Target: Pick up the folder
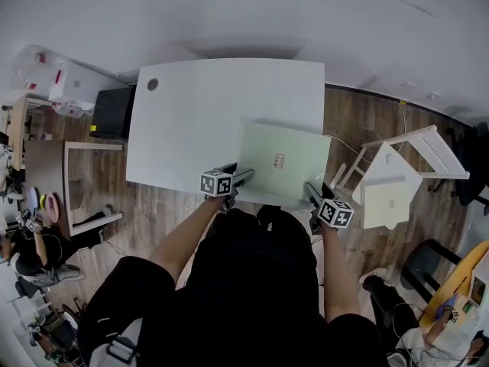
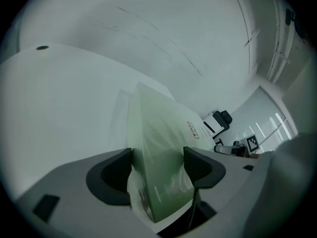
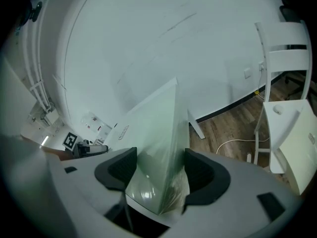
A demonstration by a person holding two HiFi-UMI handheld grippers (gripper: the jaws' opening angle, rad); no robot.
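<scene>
Nearest, the left gripper and right gripper each straddle a near corner of the pale green folder, jaws wide and, I judge, not clamping. It lies unlifted at the near edge of the table; gripping and raising remain. Its long axis runs left-right, slightly skewed.

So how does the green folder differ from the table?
The folder is pale green; the table is white. The folder is much smaller, covering only the table's near right corner. The folder carries a small label; the table has a round hole near one corner. Both are flat rectangles.
</scene>
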